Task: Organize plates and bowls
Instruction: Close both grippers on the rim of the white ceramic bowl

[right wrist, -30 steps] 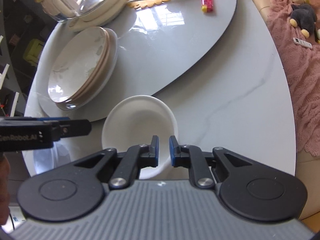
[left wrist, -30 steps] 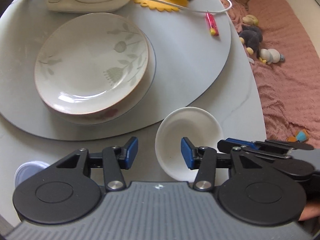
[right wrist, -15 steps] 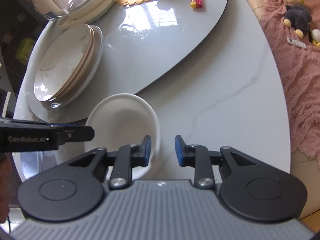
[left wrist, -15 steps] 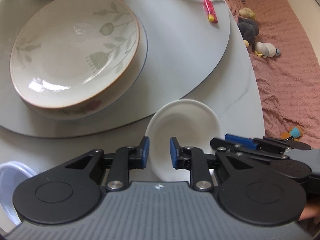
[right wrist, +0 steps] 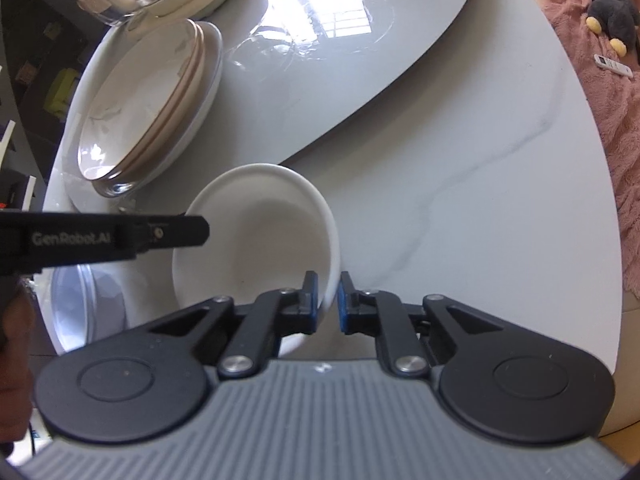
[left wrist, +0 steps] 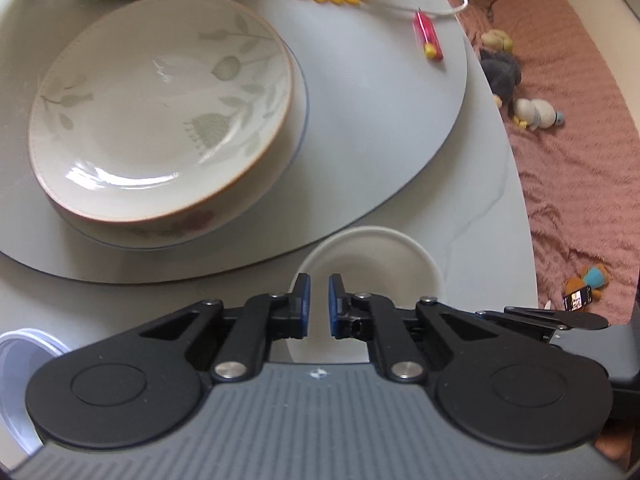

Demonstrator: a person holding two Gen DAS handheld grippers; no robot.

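Here, white bowl [right wrist: 260,240] rim between both nearly closed tongs, left [left wrist: 318,300] and right [right wrist: 329,300], pinched.

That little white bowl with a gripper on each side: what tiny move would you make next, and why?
Probably lift it straight up a little. The left gripper and the right gripper are each shut on the rim of the white bowl, on opposite sides, while it sits on the table. The likely destination, the stack of plates, sits higher on the grey turntable, so the bowl must clear that edge first.
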